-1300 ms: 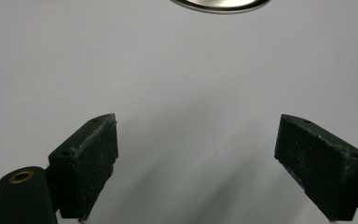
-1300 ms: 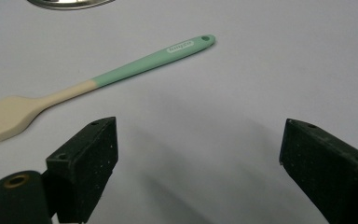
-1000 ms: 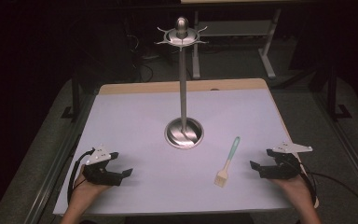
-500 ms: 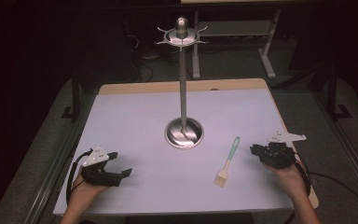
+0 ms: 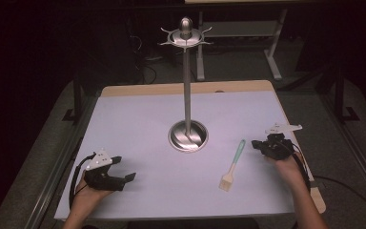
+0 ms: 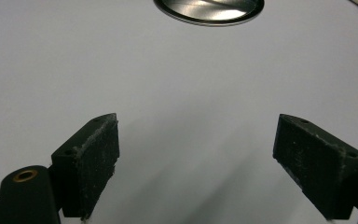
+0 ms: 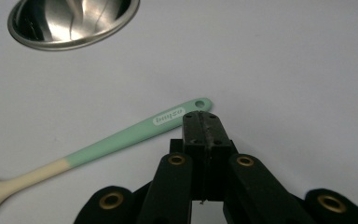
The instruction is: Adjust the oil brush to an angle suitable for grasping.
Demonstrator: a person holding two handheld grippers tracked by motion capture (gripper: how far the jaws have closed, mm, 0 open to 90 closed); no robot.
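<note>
A basting brush with a mint-green handle and pale bristles lies flat on the white mat, right of centre. My right gripper sits just right of the handle's far end, pointing left. In the right gripper view its jaws have just closed pad to pad with nothing between them, tips beside the brush handle near its hanging hole. My left gripper rests at the near left of the mat, open. Its pads stand wide apart over bare mat.
A tall metal utensil stand with a hooked crown rises from a round steel base at the mat's centre; the base also shows in both gripper views. The white mat covers a wooden tabletop; dark floor surrounds it.
My right gripper has moved up and left toward the brush handle's end, and its jaws have gone from wide open to shut. The left gripper has stayed put.
</note>
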